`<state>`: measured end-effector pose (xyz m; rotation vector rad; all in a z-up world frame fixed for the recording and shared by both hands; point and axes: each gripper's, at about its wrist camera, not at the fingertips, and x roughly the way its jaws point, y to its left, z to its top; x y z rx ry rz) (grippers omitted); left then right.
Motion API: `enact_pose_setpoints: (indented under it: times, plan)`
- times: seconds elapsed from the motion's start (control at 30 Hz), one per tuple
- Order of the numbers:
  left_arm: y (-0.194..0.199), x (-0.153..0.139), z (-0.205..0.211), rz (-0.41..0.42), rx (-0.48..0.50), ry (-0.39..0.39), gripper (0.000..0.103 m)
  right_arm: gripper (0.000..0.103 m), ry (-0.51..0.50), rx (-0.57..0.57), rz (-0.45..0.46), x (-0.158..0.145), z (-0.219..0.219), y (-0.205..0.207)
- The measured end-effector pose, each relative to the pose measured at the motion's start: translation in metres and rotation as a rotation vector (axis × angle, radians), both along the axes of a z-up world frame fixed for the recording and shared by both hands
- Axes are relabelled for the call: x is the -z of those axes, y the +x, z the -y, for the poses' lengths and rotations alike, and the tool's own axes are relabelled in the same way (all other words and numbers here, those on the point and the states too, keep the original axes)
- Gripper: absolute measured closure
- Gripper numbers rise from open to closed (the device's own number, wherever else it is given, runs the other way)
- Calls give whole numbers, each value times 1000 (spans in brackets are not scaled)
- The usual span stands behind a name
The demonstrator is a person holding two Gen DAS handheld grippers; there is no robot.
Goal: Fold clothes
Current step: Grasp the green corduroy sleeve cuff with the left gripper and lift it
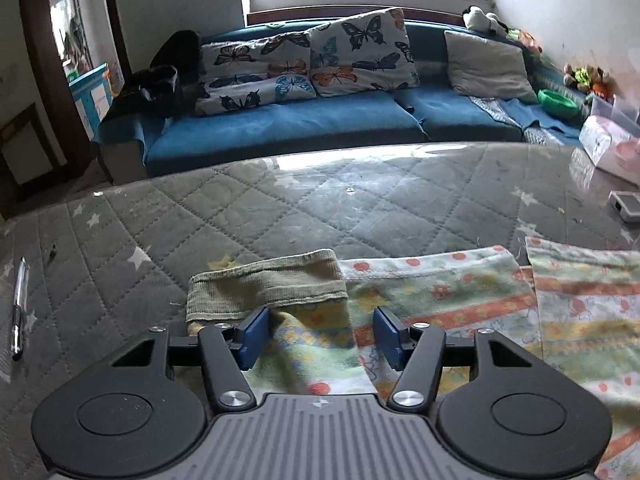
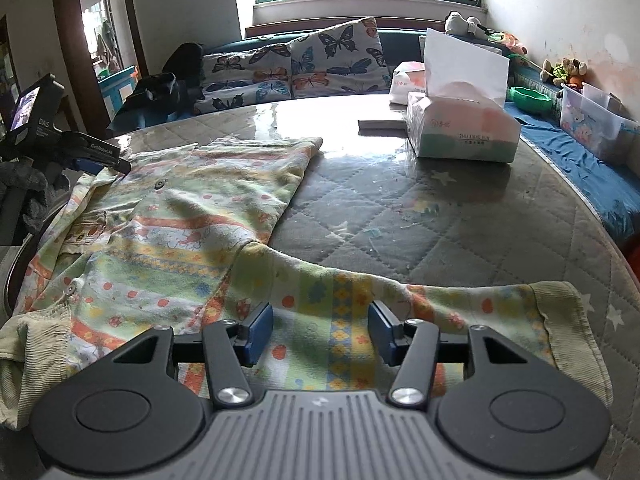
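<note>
A small patterned shirt [image 2: 172,236] in pale green, yellow and orange lies flat on the quilted grey table [image 2: 440,216]. Its right sleeve [image 2: 400,304] stretches to the right and ends in a ribbed green cuff [image 2: 568,320]. My right gripper [image 2: 320,330] is open, just above that sleeve. In the left wrist view the other sleeve [image 1: 312,340] with its ribbed cuff [image 1: 268,284] lies under my open left gripper [image 1: 322,334]. The shirt body [image 1: 520,304] spreads to the right. The left gripper also shows at the left edge of the right wrist view [image 2: 96,160].
A tissue box [image 2: 460,132] and a flat dark object [image 2: 380,125] stand at the table's far right. A pen [image 1: 18,308] lies at the table's left. A small white device [image 1: 626,202] sits at the right. A blue sofa [image 1: 280,128] with butterfly cushions stands behind.
</note>
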<state>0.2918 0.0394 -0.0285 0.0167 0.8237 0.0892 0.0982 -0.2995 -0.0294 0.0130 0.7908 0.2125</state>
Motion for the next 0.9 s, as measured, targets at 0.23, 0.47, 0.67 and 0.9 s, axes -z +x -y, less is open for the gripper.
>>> enact_pose_setpoints:
  times: [0.23, 0.47, 0.67, 0.9]
  plan:
    - [-6, -8, -18, 12, -27, -43, 89, 49, -1, 6, 2, 1, 0, 0]
    - [-34, -24, -42, 61, -83, -94, 96, 49, -8, 9, 5, 1, 0, 0]
    - [-81, -47, -74, 131, -160, -130, 97, 49, -20, 9, 10, 1, 0, 0]
    - [-156, -75, -117, 238, -253, -154, 97, 48, -41, 6, 13, 1, -2, -1]
